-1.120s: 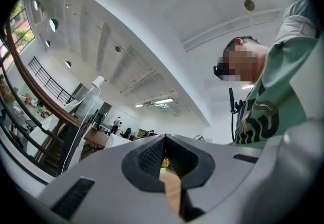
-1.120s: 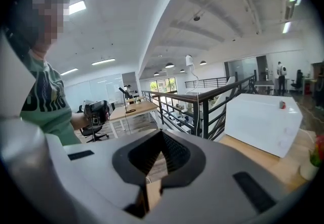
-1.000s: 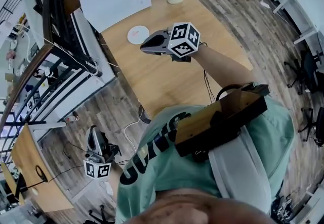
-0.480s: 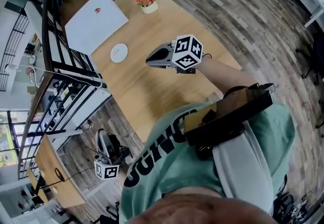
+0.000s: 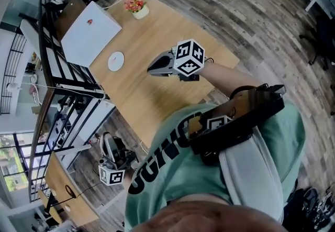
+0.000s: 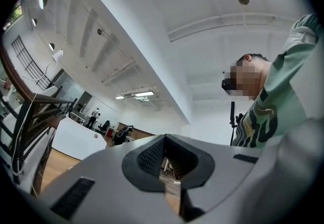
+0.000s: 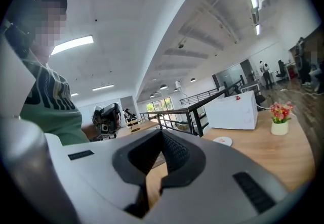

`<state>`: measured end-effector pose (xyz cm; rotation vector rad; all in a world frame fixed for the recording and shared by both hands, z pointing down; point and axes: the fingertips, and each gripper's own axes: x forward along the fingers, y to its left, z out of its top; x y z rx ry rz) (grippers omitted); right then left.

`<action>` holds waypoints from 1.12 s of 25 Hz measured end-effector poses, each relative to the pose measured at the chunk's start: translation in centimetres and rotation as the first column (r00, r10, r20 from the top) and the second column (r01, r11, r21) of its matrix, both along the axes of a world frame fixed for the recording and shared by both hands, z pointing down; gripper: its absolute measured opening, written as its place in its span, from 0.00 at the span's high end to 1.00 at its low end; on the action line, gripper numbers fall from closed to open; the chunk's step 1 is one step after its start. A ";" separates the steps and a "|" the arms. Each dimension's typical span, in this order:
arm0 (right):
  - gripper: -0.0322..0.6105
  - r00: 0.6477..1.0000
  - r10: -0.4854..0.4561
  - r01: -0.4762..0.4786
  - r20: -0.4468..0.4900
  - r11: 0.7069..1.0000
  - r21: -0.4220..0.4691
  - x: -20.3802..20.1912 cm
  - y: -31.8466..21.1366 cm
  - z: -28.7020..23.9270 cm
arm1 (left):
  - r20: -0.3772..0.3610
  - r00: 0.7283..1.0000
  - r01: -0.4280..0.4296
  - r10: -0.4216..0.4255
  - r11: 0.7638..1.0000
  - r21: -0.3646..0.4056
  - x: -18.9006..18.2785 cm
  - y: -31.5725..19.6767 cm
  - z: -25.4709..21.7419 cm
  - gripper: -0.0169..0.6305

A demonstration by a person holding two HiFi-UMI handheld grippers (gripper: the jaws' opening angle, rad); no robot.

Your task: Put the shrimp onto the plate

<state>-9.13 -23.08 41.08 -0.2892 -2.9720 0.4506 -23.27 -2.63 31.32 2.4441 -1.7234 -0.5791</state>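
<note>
Over the wooden table (image 5: 172, 26), the right gripper (image 5: 151, 69) hovers closed and empty (left gripper (image 5: 107, 147) too, hanging alongside), the shrimp (image 5: 90, 20) lying on the white box (image 5: 99, 37) beyond the plate (image 5: 115, 61); this looks like the approach, next needing a reach and opened jaws.

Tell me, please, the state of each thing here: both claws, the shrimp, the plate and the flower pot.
Left claw: shut, empty.
Right claw: shut, empty, over the table.
Shrimp: lying on the white box, not on the plate.
Plate: empty, flat on the table.
Flower pot: upright.
</note>
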 end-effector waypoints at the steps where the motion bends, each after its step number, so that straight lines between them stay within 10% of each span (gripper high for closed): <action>1: 0.94 1.000 0.015 -0.015 -0.004 1.000 0.007 -0.2 0.8 -0.2 | 0.004 1.000 -0.018 0.018 1.000 0.009 -0.4 0.7 0.0 0.97; 15: 0.94 0.987 0.158 -0.158 -0.011 0.987 -0.032 -6.2 15.8 -2.4 | 0.005 0.987 -0.161 0.161 0.987 -0.018 -9.6 13.4 3.5 0.97; 28: 0.94 0.992 0.120 -0.121 0.022 0.992 0.030 1.2 10.3 -5.4 | -0.033 0.998 -0.057 0.058 0.998 0.027 -2.5 10.4 3.5 0.97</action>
